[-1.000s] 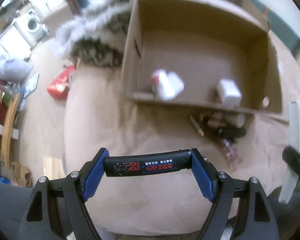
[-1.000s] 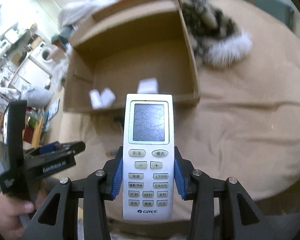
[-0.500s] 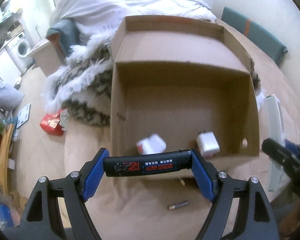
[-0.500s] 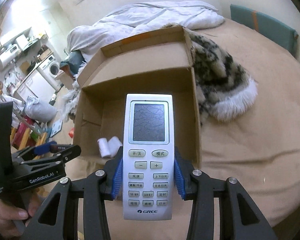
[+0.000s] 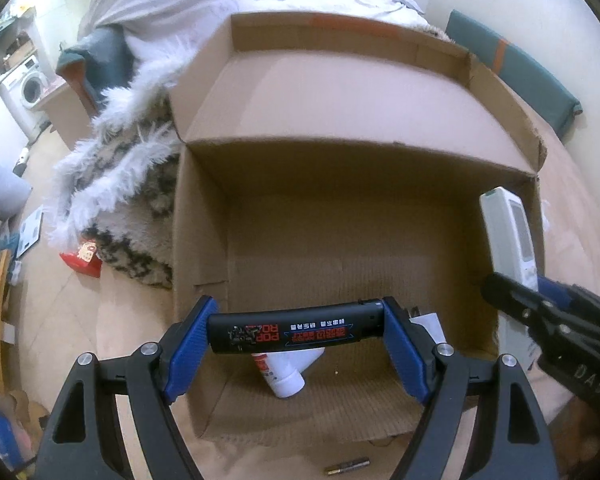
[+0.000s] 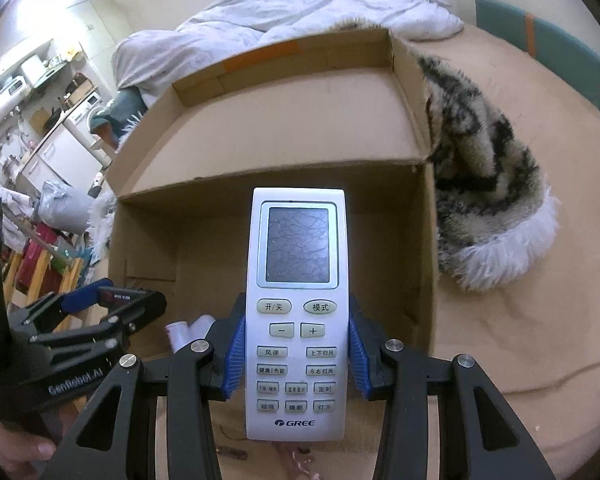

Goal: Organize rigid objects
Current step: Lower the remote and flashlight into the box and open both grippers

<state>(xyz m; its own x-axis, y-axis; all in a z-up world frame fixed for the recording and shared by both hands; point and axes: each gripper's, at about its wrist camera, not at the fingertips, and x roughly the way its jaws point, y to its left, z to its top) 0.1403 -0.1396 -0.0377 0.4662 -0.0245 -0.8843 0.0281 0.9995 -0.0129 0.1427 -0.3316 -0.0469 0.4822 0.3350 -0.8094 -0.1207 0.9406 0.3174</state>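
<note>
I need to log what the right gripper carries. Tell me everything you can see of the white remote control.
The white remote control is a slim, plastic-looking slab with a grey screen marked by fine dark lines, rows of pale buttons with Chinese labels, and GREE printed at the bottom. The right gripper clamps its lower half between blue pads, screen end pointing forward over the open cardboard box. Nothing else touches it.

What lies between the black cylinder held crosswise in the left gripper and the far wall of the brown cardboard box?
Only bare corrugated box floor lies beyond the black cylinder, as the left wrist view shows.
</note>
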